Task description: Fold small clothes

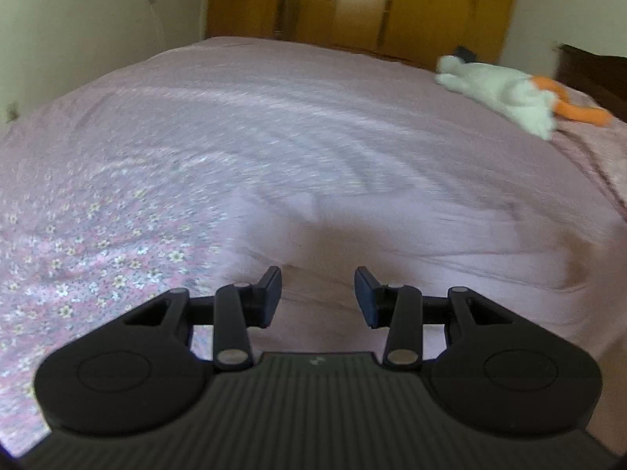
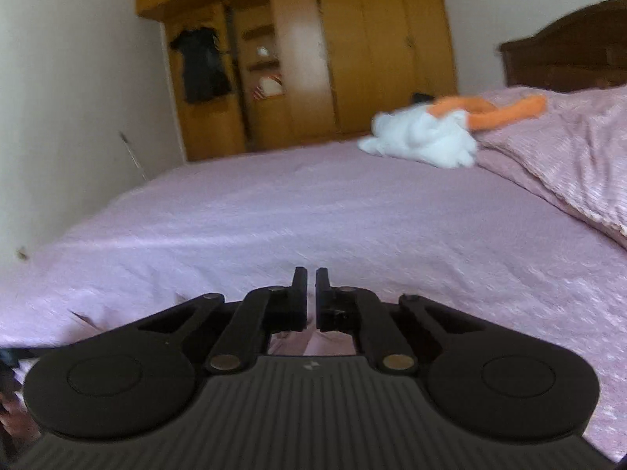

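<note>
In the left wrist view a pale pink garment point(image 1: 392, 250) lies flat on the pink floral bedspread point(image 1: 98, 235), blurred by motion. My left gripper point(image 1: 318, 297) is open and empty, just above the garment's near edge. In the right wrist view my right gripper point(image 2: 310, 293) has its jaws nearly together with a thin gap; a bit of pink cloth point(image 2: 298, 342) shows below the fingers, and whether it is pinched I cannot tell. It hovers low over the bed point(image 2: 313, 211).
A white and orange plush toy point(image 1: 509, 94) lies at the far right of the bed, also in the right wrist view point(image 2: 431, 133). A pink blanket point(image 2: 568, 156) is heaped beside it. A wooden wardrobe point(image 2: 352, 58) and a dark headboard point(image 2: 568, 58) stand beyond.
</note>
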{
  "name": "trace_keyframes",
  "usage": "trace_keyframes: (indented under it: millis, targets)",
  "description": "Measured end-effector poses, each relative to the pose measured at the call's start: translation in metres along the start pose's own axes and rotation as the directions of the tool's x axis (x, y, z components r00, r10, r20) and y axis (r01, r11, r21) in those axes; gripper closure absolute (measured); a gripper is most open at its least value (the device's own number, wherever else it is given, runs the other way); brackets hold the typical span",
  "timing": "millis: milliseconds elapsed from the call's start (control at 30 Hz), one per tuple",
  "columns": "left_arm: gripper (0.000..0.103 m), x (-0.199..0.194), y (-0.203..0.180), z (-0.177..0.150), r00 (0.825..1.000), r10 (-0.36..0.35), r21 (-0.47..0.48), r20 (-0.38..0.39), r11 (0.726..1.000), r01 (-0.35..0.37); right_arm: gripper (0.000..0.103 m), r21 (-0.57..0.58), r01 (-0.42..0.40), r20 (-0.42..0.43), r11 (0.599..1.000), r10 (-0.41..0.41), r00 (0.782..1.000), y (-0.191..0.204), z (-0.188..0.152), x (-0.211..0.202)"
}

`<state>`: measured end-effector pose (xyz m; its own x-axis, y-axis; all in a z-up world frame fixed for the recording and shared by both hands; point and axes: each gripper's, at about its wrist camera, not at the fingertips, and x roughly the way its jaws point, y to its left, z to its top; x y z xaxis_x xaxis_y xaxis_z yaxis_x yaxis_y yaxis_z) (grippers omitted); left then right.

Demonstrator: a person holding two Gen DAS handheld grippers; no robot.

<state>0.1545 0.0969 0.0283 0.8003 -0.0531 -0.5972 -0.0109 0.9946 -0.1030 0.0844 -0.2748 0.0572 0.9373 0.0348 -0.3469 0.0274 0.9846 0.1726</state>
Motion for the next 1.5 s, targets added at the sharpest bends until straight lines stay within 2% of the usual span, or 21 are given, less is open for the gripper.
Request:
trace_keyframes:
  millis: [33, 100, 200, 267, 300, 400, 433, 533, 667, 700, 733, 800, 900, 1000, 1167, 1200, 1233, 1267, 1333, 1400, 1500]
  targets:
    - [0.060, 0.011, 0.006, -0.001, 0.999, 0.035, -0.022, -0.017, 0.999, -0.035, 0.100, 0.014, 0.016, -0.032, 1.000, -0.016, 0.999, -0.009, -0.008, 0.006]
    - [0.058, 0.020, 0.017, -0.004, 0.999, 0.031, -0.066, 0.012, 0.997, -0.030, 0.100, 0.044, 0.043, -0.102, 0.998, -0.038, 0.994, -0.026, -0.026, 0.019]
    - [0.059, 0.021, 0.017, -0.008, 0.998, 0.039, -0.067, 0.048, 0.997, -0.036, 0.099, 0.226, 0.030, -0.211, 0.974, 0.018, 0.977, -0.057, -0.049, 0.032]
    - [0.059, 0.020, 0.010, -0.011, 0.997, 0.059, -0.027, 0.057, 0.998, -0.057, 0.097, 0.328, 0.031, -0.206, 0.944, 0.039, 0.978, -0.070, -0.057, 0.030]
    - [0.059, 0.020, 0.006, -0.012, 0.996, 0.068, 0.001, 0.062, 0.998, -0.068, 0.088, 0.372, 0.026, -0.198, 0.928, 0.052, 0.979, -0.074, -0.057, 0.029]
    - [0.059, 0.019, 0.005, -0.013, 0.995, 0.073, 0.039, 0.064, 0.996, -0.075, 0.043, 0.459, -0.005, -0.186, 0.888, 0.102, 0.977, -0.077, -0.049, 0.029]
    - [0.059, 0.019, 0.006, -0.013, 0.996, 0.069, 0.035, 0.059, 0.997, -0.071, 0.039, 0.468, -0.035, -0.187, 0.883, 0.137, 0.973, -0.075, -0.044, 0.031]
    - [0.059, 0.019, 0.008, -0.011, 0.997, 0.058, 0.024, 0.050, 0.998, -0.059, 0.039, 0.425, -0.056, -0.271, 0.903, 0.186, 0.945, -0.055, -0.030, 0.044]
    - [0.059, 0.019, 0.007, -0.011, 0.996, 0.066, 0.030, 0.052, 0.997, -0.067, 0.041, 0.351, 0.005, -0.381, 0.937, 0.137, 0.914, -0.022, -0.027, 0.069]
    - [0.059, 0.020, 0.006, -0.011, 0.996, 0.068, 0.028, 0.051, 0.997, -0.069, 0.061, 0.338, 0.007, -0.381, 0.941, 0.130, 0.915, -0.016, -0.028, 0.070]
    - [0.059, 0.020, 0.005, -0.011, 0.996, 0.069, 0.026, 0.050, 0.997, -0.070, 0.093, 0.336, -0.002, -0.379, 0.942, 0.137, 0.915, -0.015, -0.027, 0.069]
    - [0.059, 0.020, 0.005, -0.009, 0.996, 0.070, 0.024, 0.046, 0.997, -0.071, 0.093, 0.357, -0.010, -0.346, 0.934, 0.142, 0.928, -0.014, -0.024, 0.058]
    - [0.059, 0.022, 0.005, -0.008, 0.997, 0.067, 0.024, 0.045, 0.997, -0.069, 0.093, 0.290, -0.027, -0.272, 0.957, 0.109, 0.956, -0.017, -0.018, 0.027]
    - [0.059, 0.023, 0.006, -0.009, 0.997, 0.063, 0.024, 0.047, 0.998, -0.064, 0.093, 0.235, -0.024, -0.269, 0.972, 0.089, 0.959, -0.026, -0.031, -0.002]
    - [0.059, 0.025, 0.006, -0.009, 0.997, 0.060, 0.028, 0.052, 0.998, -0.062, 0.091, 0.192, -0.032, -0.371, 0.981, 0.103, 0.923, -0.038, -0.066, -0.008]
    - [0.059, 0.025, 0.006, -0.010, 0.997, 0.060, 0.031, 0.053, 0.998, -0.062, 0.088, 0.209, -0.023, -0.395, 0.978, 0.106, 0.912, -0.041, -0.070, -0.008]
    - [0.059, 0.025, 0.006, -0.010, 0.997, 0.060, 0.033, 0.053, 0.998, -0.061, 0.075, 0.229, -0.018, -0.396, 0.973, 0.110, 0.912, -0.044, -0.071, -0.010]
    - [0.059, 0.025, 0.006, -0.010, 0.997, 0.059, 0.034, 0.053, 0.998, -0.061, 0.068, 0.243, -0.005, -0.386, 0.970, 0.101, 0.917, -0.046, -0.071, -0.013]
    - [0.059, 0.025, 0.007, -0.010, 0.997, 0.055, 0.033, 0.051, 0.998, -0.057, 0.042, 0.264, 0.007, -0.326, 0.965, 0.082, 0.942, -0.049, -0.062, -0.018]
    - [0.059, 0.025, 0.007, -0.009, 0.997, 0.052, 0.032, 0.049, 0.998, -0.053, 0.038, 0.246, -0.003, -0.268, 0.969, 0.072, 0.961, -0.048, -0.052, -0.018]
    - [0.059, 0.024, 0.008, -0.009, 0.998, 0.047, 0.039, 0.047, 0.998, -0.049, 0.038, 0.192, 0.000, -0.280, 0.981, 0.055, 0.958, -0.041, -0.042, 0.002]
